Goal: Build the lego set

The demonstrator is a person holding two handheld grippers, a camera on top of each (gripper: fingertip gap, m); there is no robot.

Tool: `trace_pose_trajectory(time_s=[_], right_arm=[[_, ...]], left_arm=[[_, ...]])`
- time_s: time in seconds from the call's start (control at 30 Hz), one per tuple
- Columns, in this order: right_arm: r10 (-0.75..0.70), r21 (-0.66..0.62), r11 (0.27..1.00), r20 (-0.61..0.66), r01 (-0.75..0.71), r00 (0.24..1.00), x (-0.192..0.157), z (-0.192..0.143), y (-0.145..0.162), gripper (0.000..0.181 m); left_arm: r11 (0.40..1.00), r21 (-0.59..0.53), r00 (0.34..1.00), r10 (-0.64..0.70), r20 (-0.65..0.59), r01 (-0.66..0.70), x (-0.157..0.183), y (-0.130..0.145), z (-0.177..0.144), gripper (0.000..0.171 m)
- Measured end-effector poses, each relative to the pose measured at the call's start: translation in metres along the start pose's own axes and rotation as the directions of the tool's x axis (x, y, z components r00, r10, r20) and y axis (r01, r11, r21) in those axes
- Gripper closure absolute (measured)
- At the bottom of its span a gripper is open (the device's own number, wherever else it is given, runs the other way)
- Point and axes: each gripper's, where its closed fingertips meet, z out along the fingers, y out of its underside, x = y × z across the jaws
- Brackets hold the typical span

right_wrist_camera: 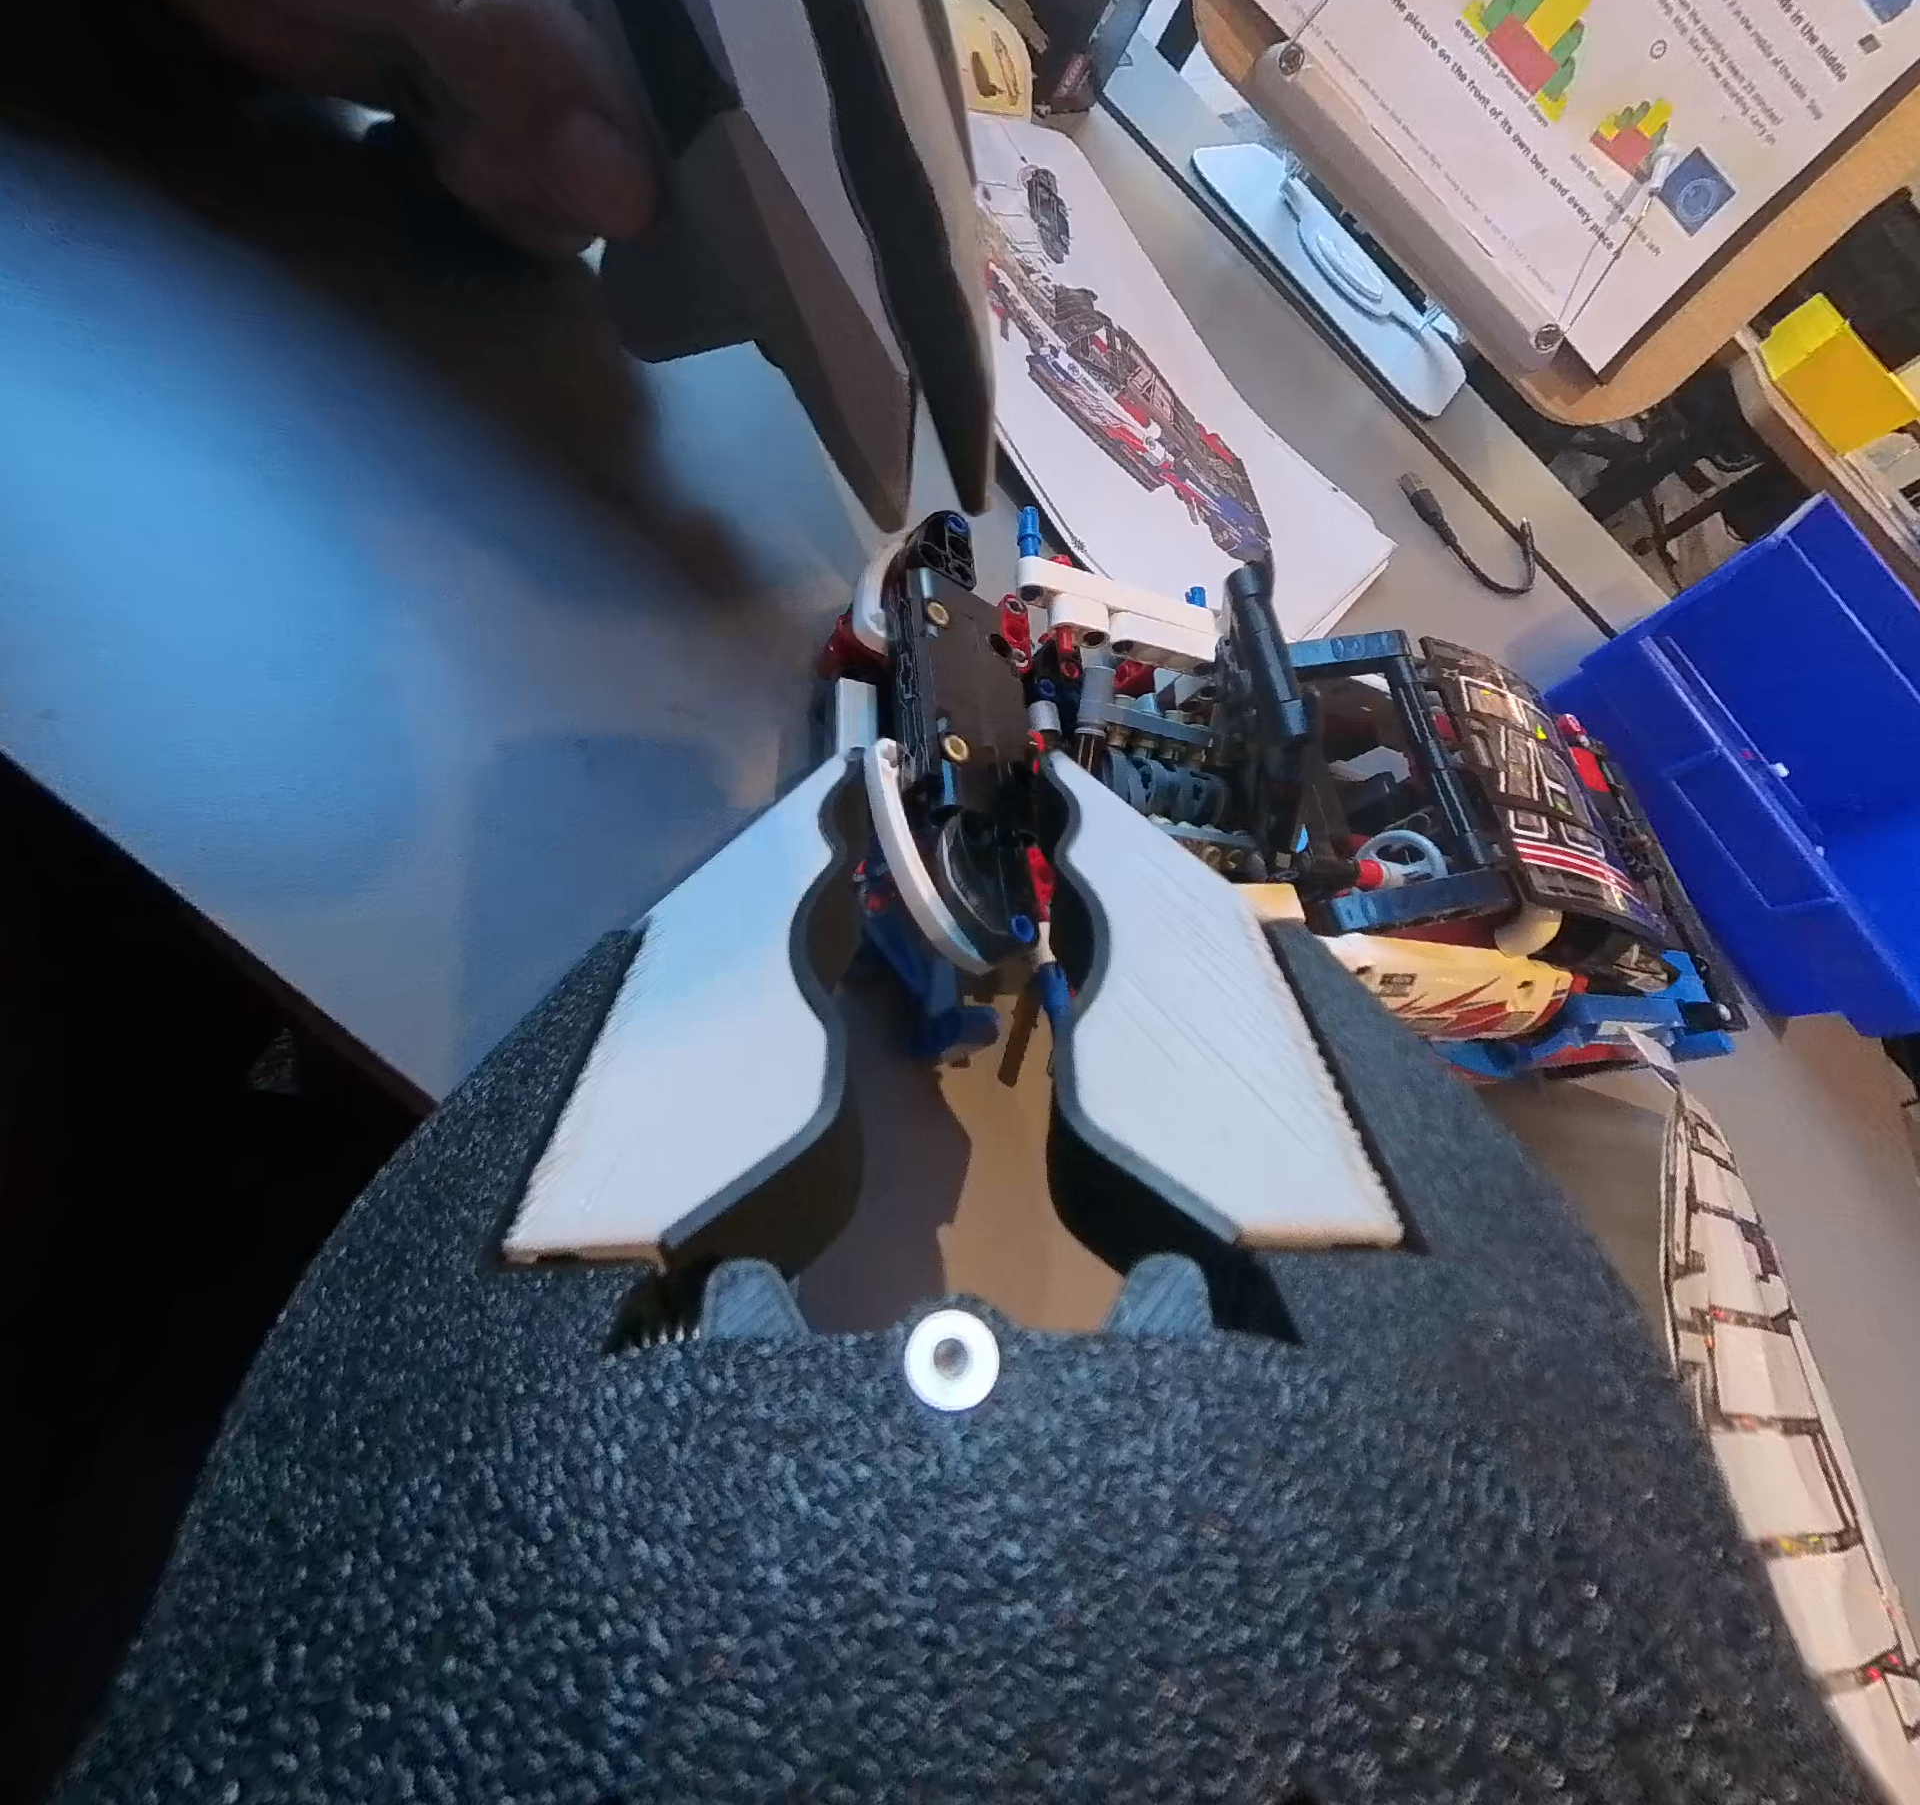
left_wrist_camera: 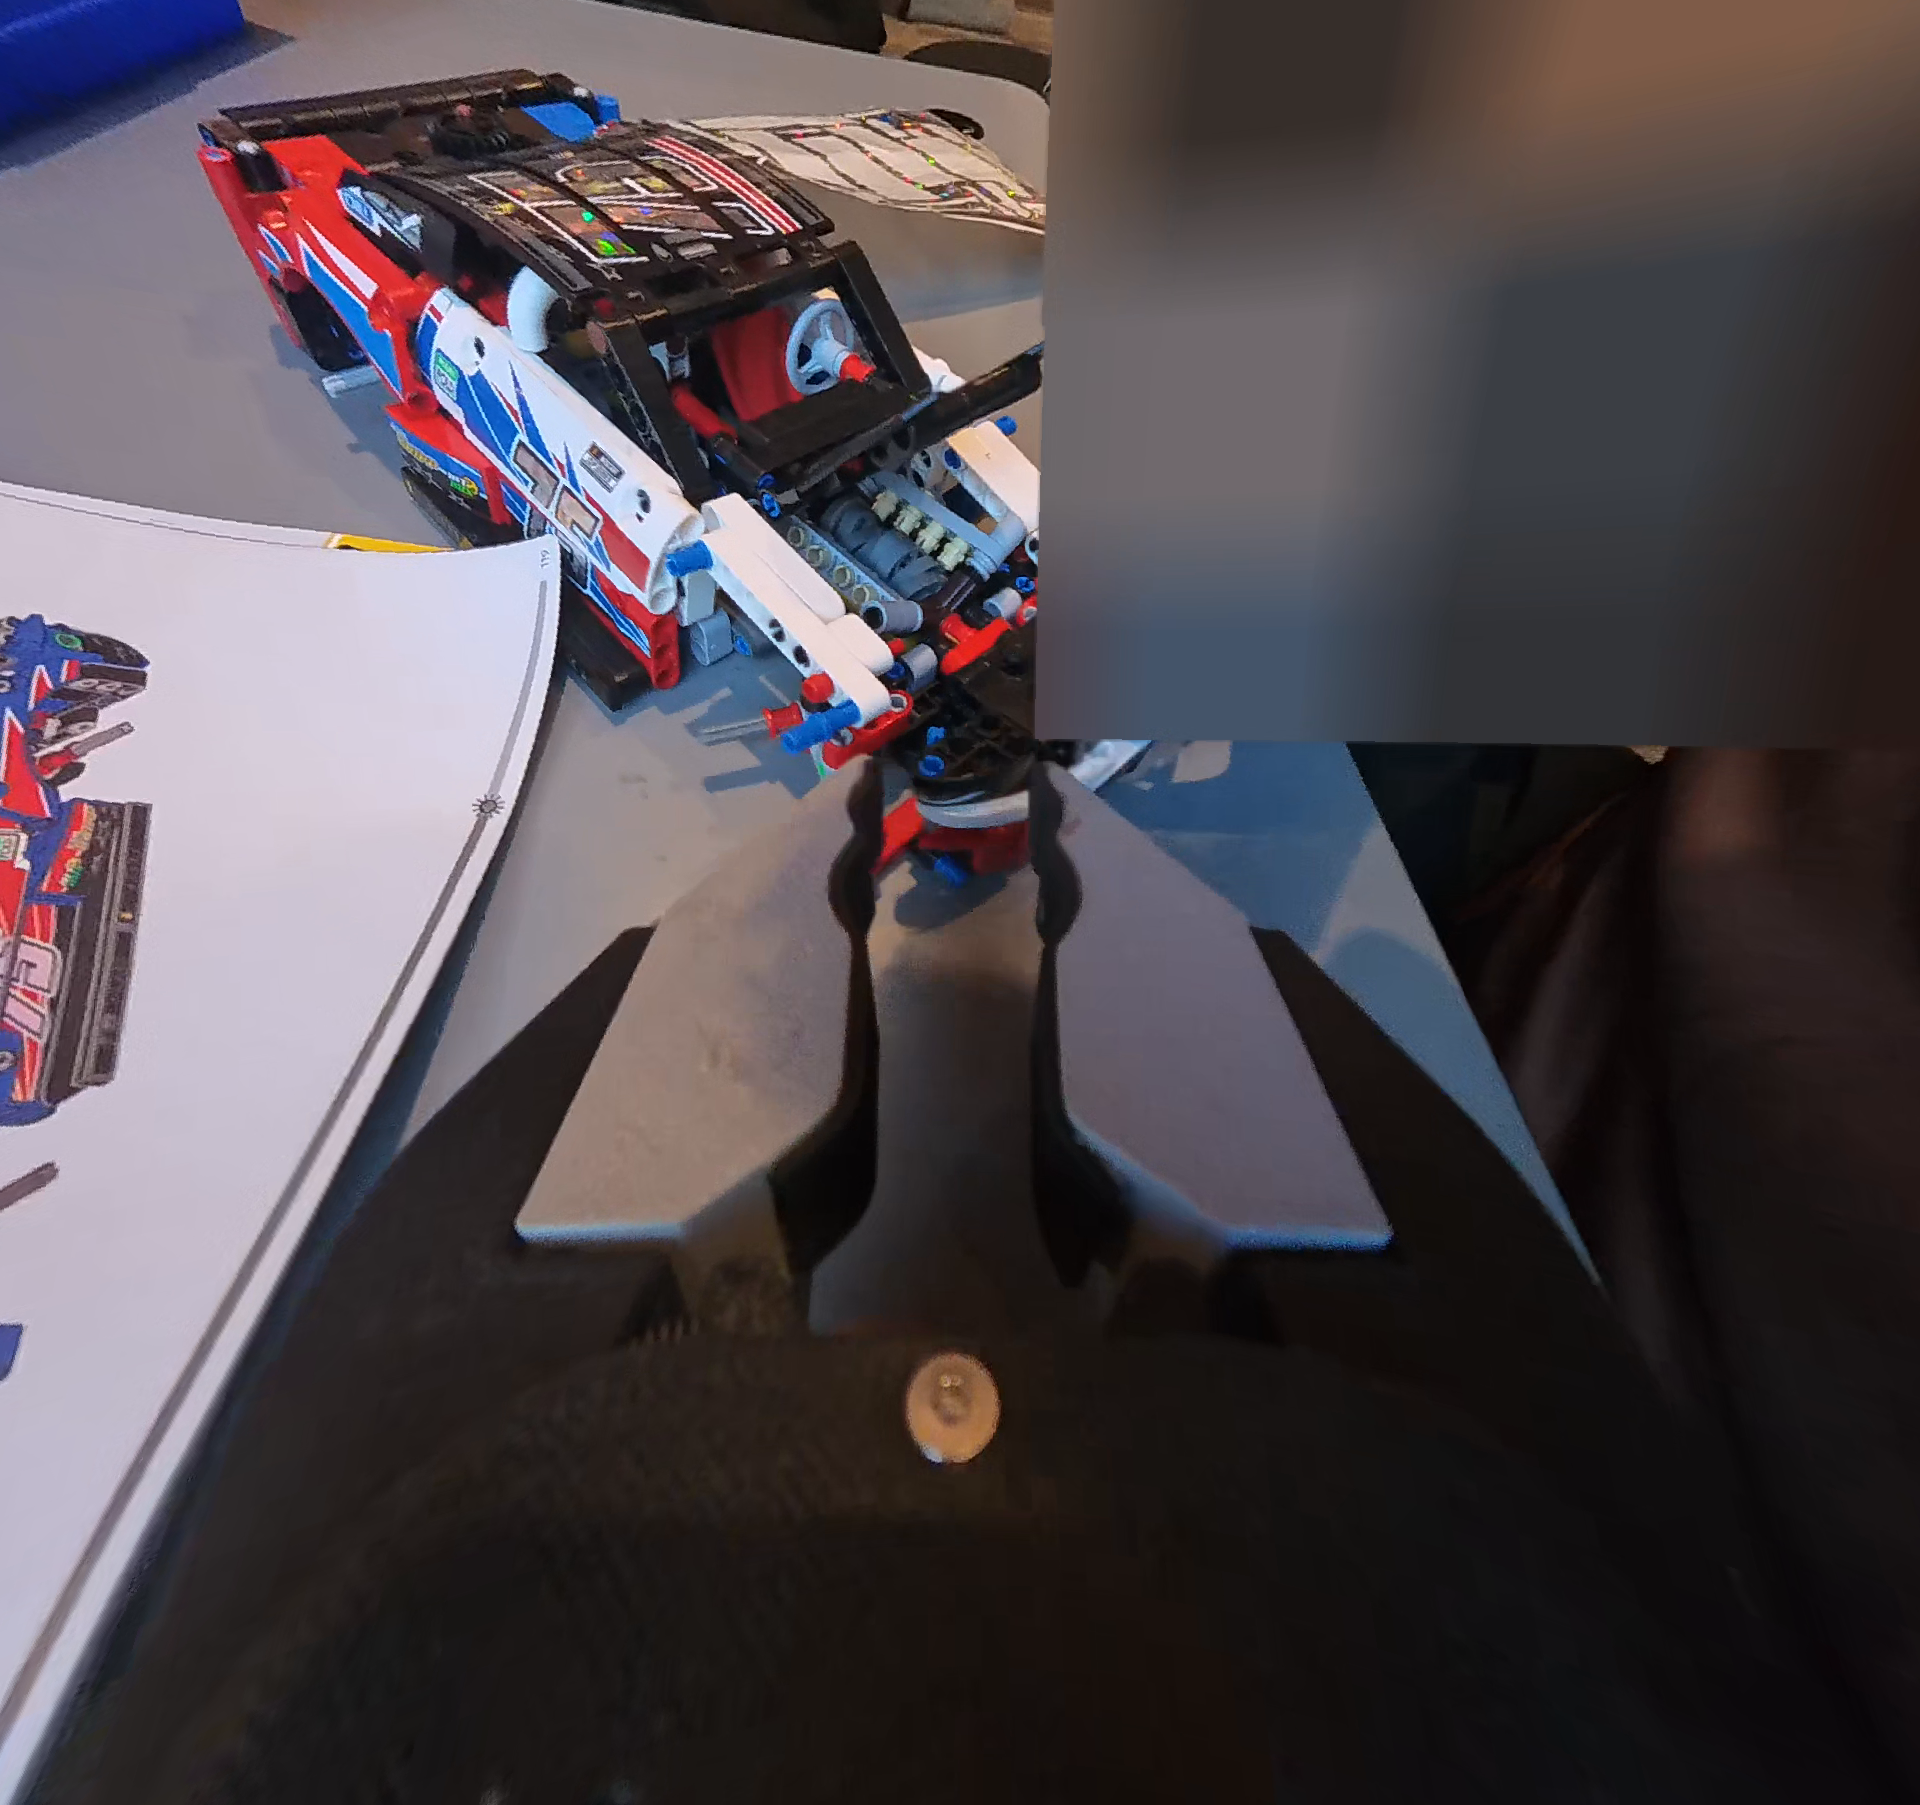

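Observation:
A red, white, blue and black Lego car [left_wrist_camera: 540, 384] lies on the grey table [left_wrist_camera: 135, 332]; it also shows in the right wrist view [right_wrist_camera: 1455, 799]. Its open front end, a black panel [right_wrist_camera: 966, 675] with a white arch [right_wrist_camera: 904, 851], points toward both grippers. My left gripper [left_wrist_camera: 951, 799] is closed around the red and white nose part [left_wrist_camera: 961, 825]. In the right wrist view it [right_wrist_camera: 935, 508] comes down from above, held by a hand [right_wrist_camera: 499, 72]. My right gripper [right_wrist_camera: 956, 779] is closed on the black front assembly. A blur patch hides it in the left wrist view.
The open instruction booklet [left_wrist_camera: 260, 820] lies left of the car, also seen in the right wrist view [right_wrist_camera: 1143, 384]. A sticker sheet [left_wrist_camera: 883, 155] lies behind. A blue bin [right_wrist_camera: 1787, 716] stands by the car's rear. A sheet on a stand [right_wrist_camera: 1558, 93] and a cable [right_wrist_camera: 1475, 550] sit beyond. One gripper's finger ends stand about 6 cm off the other's.

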Motion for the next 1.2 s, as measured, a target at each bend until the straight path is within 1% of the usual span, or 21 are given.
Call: trace_pose_trajectory(time_s=[0.1, 0.17, 0.27, 0.37, 0.7, 0.8, 1.0, 1.13, 1.2], right_arm=[[-0.035, 0.010, 0.999, 0.003, 0.035, 0.999, -0.001, 0.000, -0.001, 0.150], [-0.037, 0.008, 0.999, 0.009, 0.037, 0.999, -0.001, 0.000, 0.000, 0.150], [-0.022, -0.005, 1.000, 0.022, 0.022, 1.000, 0.000, 0.000, 0.000, 0.150], [-0.013, -0.023, 1.000, 0.021, 0.013, 1.000, 0.003, 0.001, 0.002, 0.150], [0.001, -0.040, 0.999, 0.015, -0.001, 1.000, 0.003, 0.003, 0.001, 0.150], [-0.009, -0.049, 0.999, 0.013, 0.010, 1.000, 0.004, 0.004, 0.001, 0.150], [-0.039, -0.061, 0.997, 0.027, 0.041, 0.999, 0.004, 0.003, 0.002, 0.149], [-0.002, -0.055, 0.998, 0.049, 0.005, 0.999, 0.005, 0.003, 0.002, 0.148], [0.023, -0.046, 0.999, 0.067, -0.020, 0.997, 0.004, 0.002, 0.002, 0.143]], left_arm=[[1.000, 0.004, 0.999, 0.012, -0.033, -0.012, 0.000, -0.002, 0.000, 0.145], [0.999, -0.033, 0.996, -0.004, -0.094, 0.000, 0.005, 0.002, 0.004, 0.145], [0.999, -0.051, 0.993, 0.001, -0.121, -0.008, 0.006, 0.002, 0.008, 0.150], [0.998, -0.052, 0.993, 0.023, -0.120, -0.029, 0.004, 0.001, 0.010, 0.151], [0.999, -0.033, 0.993, 0.001, -0.122, -0.005, 0.002, -0.001, 0.006, 0.153], [0.999, -0.039, 0.991, -0.017, -0.132, 0.012, 0.001, 0.000, 0.007, 0.152], [0.998, -0.057, 0.992, 0.000, -0.127, -0.008, 0.003, 0.003, 0.009, 0.152], [0.998, -0.058, 0.991, -0.009, -0.132, 0.002, 0.002, 0.003, 0.009, 0.152], [0.998, -0.058, 0.991, -0.007, -0.131, 0.000, 0.002, 0.003, 0.009, 0.153]])
